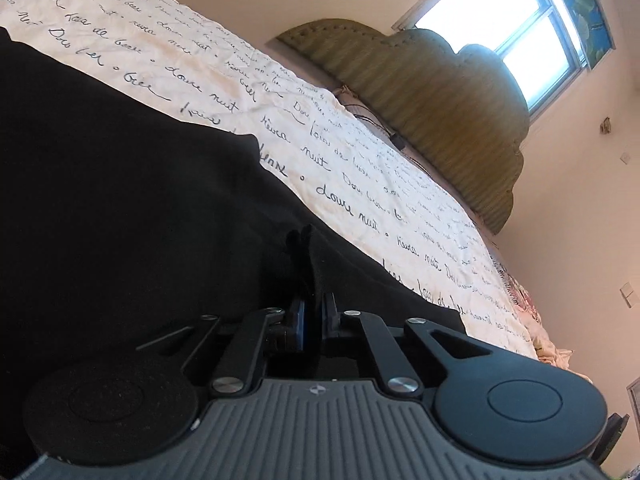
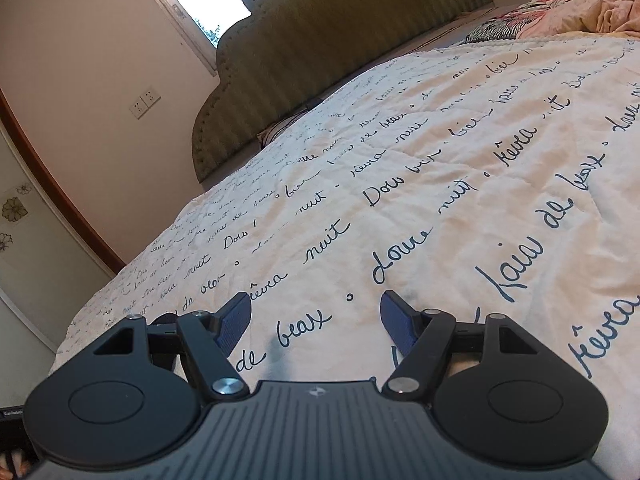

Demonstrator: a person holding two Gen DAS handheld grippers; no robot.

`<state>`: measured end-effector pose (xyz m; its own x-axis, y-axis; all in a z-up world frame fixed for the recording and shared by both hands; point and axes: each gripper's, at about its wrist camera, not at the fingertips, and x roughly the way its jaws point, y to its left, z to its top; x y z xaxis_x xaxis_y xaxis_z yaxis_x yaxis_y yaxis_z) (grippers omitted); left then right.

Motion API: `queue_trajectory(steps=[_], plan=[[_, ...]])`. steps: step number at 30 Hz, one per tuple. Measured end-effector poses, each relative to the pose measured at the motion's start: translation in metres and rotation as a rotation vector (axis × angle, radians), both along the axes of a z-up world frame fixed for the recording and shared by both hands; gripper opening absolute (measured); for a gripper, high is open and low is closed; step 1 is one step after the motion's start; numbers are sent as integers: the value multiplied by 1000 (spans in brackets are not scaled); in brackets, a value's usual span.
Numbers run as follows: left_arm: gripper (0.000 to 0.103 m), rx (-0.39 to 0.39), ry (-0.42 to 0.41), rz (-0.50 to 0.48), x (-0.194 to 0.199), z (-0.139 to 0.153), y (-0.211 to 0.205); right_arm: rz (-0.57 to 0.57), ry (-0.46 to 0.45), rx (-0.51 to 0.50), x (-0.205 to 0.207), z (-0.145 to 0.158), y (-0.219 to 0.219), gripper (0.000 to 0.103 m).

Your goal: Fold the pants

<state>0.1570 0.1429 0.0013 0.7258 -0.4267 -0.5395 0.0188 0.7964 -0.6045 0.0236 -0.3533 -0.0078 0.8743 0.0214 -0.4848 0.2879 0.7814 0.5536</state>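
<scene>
Black pants (image 1: 132, 200) lie spread over the left and lower part of the left wrist view, on a cream bedspread (image 1: 352, 160) printed with dark script. My left gripper (image 1: 313, 308) is shut on a pinched ridge of the black fabric, which sticks up between the blue pads (image 1: 298, 318). In the right wrist view my right gripper (image 2: 316, 312) stands open low over the bedspread (image 2: 460, 184), with nothing between its blue pads (image 2: 236, 316). No pants show in that view.
An olive padded headboard (image 1: 440, 108) stands at the far end of the bed under a bright window (image 1: 500, 12). Floral pillows or bedding (image 2: 568, 4) sit by the headboard. The bed's left edge (image 2: 120, 280) drops toward a wall with a wooden trim.
</scene>
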Motion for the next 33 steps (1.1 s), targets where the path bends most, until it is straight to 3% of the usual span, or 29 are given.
queue_trajectory(steps=[1,5,8,9,12,13,14,16,17,18,20,22,24,28,33], plan=[[18,-7,21,-4,2,-6,3,0,2,-4,0,0,0,71],[18,-117,14,-5,5,-20,12,-2,8,-10,0,0,2,71],[19,-134,-56,-10,-3,-17,10,-6,27,-43,1,2,6,71],[24,-118,-93,2,-8,-13,8,-19,41,-80,1,5,12,71],[50,-10,-292,141,-45,6,3,-16,75,-303,-8,20,47,72],[65,31,-373,181,-59,12,-2,27,65,-384,-14,25,65,72],[69,59,-455,197,-72,18,-7,85,47,-459,-21,30,82,72],[76,100,-593,150,-88,26,-20,223,15,-643,-35,37,123,72],[80,122,-610,92,-90,28,-29,270,2,-721,-40,38,140,72],[86,146,-599,30,-87,27,-38,311,-8,-795,-43,39,157,73],[87,188,-514,-86,-73,23,-55,361,-10,-876,-44,36,176,73],[87,188,-360,-208,-54,16,-63,410,11,-917,-41,32,186,73],[86,186,-196,-233,-37,0,-61,467,48,-949,-36,26,195,73],[90,123,-188,-231,-26,-4,-53,493,53,-1004,-34,19,205,73],[91,131,-188,-235,-27,3,-51,491,45,-1051,-23,16,216,73]])
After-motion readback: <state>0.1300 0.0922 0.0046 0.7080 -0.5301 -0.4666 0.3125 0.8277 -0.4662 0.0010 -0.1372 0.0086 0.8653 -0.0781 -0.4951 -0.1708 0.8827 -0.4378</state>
